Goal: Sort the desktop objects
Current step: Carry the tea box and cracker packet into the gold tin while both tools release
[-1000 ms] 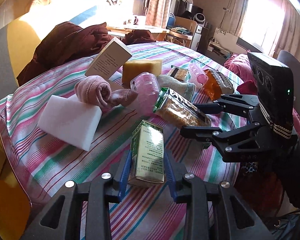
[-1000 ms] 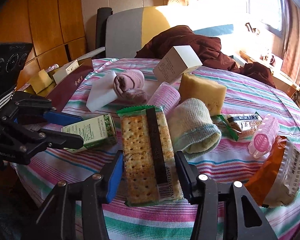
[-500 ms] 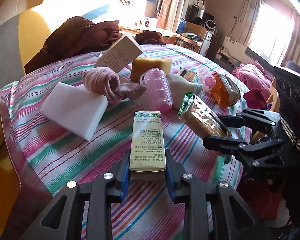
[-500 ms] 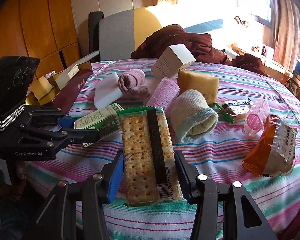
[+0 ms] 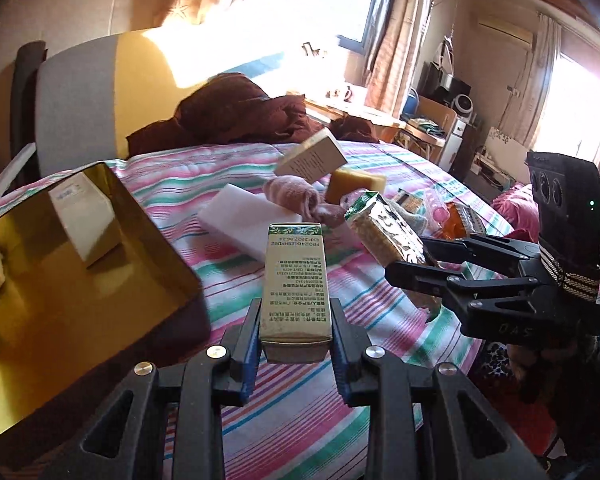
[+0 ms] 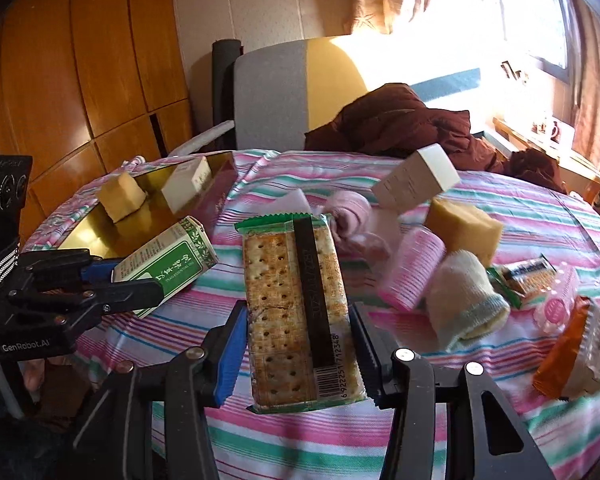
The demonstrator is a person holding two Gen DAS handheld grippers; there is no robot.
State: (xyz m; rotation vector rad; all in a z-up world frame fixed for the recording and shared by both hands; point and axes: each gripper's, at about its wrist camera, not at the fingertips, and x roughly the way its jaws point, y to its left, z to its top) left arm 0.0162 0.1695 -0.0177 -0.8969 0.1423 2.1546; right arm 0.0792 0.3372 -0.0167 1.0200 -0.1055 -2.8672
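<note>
My left gripper point(image 5: 296, 336) is shut on a green and white carton point(image 5: 296, 280), held above the striped tablecloth; the same carton point(image 6: 168, 264) shows at the left of the right wrist view. My right gripper point(image 6: 300, 344) is shut on a cracker packet point(image 6: 296, 308) with a green edge, lifted off the cloth; in the left wrist view that packet point(image 5: 388, 236) sits to the right of the carton. A gold-lined box point(image 5: 72, 280) lies at the left with a white box point(image 5: 88, 216) and a yellow sponge point(image 6: 122, 196) inside.
On the striped cloth point(image 6: 540, 216) lie a white foam block point(image 5: 240, 220), a pink sock point(image 6: 352, 216), a tilted white carton point(image 6: 420, 176), a yellow sponge point(image 6: 464, 228), a cream sock point(image 6: 464, 300), pink rollers point(image 6: 412, 268) and an orange packet point(image 6: 572, 352). A grey and yellow chair point(image 6: 288, 92) stands behind.
Both grippers have risen and swung left with their loads. The gold-lined box has come into the left wrist view, and the carton now hangs closer to it.
</note>
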